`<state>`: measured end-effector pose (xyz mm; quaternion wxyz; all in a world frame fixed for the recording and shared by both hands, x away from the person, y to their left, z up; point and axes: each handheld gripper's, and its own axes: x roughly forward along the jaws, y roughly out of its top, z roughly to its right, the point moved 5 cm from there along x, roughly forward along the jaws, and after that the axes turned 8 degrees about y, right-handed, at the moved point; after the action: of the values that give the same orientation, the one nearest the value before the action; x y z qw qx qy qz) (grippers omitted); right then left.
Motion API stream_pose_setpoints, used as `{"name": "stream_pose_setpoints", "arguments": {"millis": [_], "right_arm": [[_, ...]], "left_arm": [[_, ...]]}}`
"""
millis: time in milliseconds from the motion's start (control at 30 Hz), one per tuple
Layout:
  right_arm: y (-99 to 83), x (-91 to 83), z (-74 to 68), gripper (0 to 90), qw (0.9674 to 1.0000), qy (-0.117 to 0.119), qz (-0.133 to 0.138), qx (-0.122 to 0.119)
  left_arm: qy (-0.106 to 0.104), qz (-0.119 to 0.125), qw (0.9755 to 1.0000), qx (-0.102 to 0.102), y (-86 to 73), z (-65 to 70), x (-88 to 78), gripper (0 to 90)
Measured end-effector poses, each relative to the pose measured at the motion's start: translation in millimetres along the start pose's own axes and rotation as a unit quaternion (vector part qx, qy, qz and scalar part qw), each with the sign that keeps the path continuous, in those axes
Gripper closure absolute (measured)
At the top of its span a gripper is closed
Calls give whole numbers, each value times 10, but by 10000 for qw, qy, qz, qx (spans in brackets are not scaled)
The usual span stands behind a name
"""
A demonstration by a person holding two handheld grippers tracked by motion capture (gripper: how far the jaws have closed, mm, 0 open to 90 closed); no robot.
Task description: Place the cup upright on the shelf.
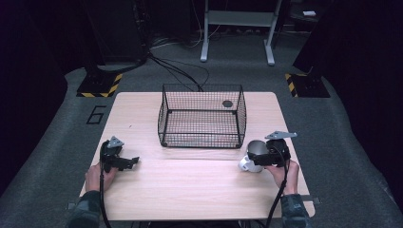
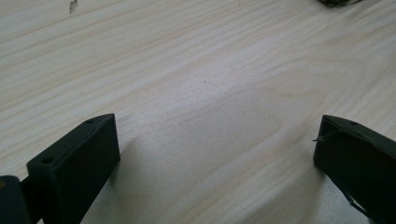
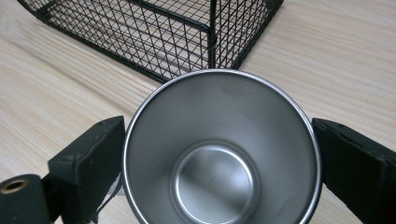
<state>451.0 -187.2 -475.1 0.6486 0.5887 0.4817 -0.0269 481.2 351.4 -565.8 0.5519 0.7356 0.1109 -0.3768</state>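
On the table [image 1: 190, 185] in the high view stand one wire basket [image 1: 202, 116], far centre, and one steel cup [image 1: 255, 152] near right, held by the right gripper [image 1: 259, 156]; the left gripper [image 1: 133, 161] rests near left. In the left gripper view, two jaws stand spread over bare wood. In the right gripper view, two jaws clamp the cup [image 3: 222, 154], just near of the basket [image 3: 159, 32].

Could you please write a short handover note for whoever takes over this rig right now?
Right gripper: shut on the shiny steel cup, held at the table's right side, just outside the black wire mesh basket.
Left gripper: open, holding nothing, low over the pale wooden table at its left.
Done: cup grasped.
Left: probably carry the cup into the basket, which holds no cup yet, and release.
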Motion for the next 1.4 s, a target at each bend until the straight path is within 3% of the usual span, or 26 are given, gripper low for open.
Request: {"name": "stream_pose_setpoints", "arguments": {"millis": [100, 467, 1400], "right_arm": [[-7, -15, 8, 57, 10000, 40, 51, 75], [50, -82, -42, 57, 9999, 79, 132, -15], [353, -59, -393, 57, 9982, 497, 47, -330]], "left_arm": [[-3, -8, 10000, 6, 0, -1, -1, 3], [-2, -4, 10000, 3, 0, -1, 0, 3], [-8, -3, 10000, -3, 0, 1, 0, 3]]}}
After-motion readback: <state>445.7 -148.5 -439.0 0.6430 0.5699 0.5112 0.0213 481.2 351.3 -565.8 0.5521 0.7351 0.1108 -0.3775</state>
